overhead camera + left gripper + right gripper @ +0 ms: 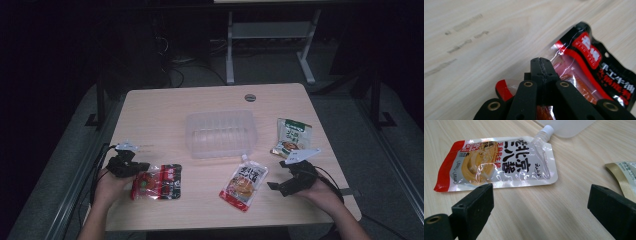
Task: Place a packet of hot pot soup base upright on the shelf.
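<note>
Red-black snack packet (157, 182), clamped in left tool (541, 65)

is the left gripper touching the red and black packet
Touching. In the left gripper view the left gripper has its jaws pressed together on the clear edge of the red and black packet.

Black tongs (541, 65) pressed together, over red-black packet (584, 67), pale wooden table (474, 62)

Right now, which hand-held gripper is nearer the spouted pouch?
Right. The right hand-held gripper sits open just beside the spouted pouch, apart from it; the left hand-held gripper is farther off, shut on the red packet.
</note>
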### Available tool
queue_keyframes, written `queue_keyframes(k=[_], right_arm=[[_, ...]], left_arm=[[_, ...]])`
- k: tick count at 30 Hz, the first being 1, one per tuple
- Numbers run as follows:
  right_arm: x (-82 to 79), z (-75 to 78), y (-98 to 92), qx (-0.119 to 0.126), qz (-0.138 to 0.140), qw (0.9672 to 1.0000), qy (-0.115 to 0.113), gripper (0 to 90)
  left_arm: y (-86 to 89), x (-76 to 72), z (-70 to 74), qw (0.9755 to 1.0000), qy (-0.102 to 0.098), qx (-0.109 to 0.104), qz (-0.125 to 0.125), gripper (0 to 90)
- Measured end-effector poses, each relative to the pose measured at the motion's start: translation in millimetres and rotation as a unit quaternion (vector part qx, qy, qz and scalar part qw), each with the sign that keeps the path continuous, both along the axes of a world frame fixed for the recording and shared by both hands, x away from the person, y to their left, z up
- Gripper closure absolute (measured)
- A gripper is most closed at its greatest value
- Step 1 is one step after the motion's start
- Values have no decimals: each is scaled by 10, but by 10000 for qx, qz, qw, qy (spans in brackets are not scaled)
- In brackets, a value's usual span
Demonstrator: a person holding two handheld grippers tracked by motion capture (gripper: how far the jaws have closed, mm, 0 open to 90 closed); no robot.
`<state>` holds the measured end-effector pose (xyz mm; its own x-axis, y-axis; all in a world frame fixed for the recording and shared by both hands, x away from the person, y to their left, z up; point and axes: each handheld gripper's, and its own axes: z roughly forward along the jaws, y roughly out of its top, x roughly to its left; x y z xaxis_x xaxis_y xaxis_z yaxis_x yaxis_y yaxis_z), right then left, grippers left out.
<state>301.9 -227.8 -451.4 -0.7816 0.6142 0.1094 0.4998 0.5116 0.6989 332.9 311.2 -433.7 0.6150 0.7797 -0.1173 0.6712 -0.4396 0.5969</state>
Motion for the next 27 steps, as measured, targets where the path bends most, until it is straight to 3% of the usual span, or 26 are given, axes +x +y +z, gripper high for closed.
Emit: queue_keyframes(k=[3,9,13,19,23,27], right_arm=[[-5,-1,1,-22,12,10000,-7,60],[-3,0,4,-33,19,10000,-8,60],[-4,1,13,-47,50,10000,-16,61],[7,-3,27,-57,85,9999,-37,60],[6,-6,21,-60,64,10000,-12,60],[6,-5,18,-55,57,10000,-10,60]], left_arm=[[92,-87,76,9998,-156,-40,127,900],[284,-292,95,9991,-165,-126,374,900],[342,-368,58,9992,-126,-129,346,900],[269,-326,-29,9998,36,67,184,900],[257,-317,-64,9997,184,86,153,900],[229,-321,-64,9997,184,75,125,900]])
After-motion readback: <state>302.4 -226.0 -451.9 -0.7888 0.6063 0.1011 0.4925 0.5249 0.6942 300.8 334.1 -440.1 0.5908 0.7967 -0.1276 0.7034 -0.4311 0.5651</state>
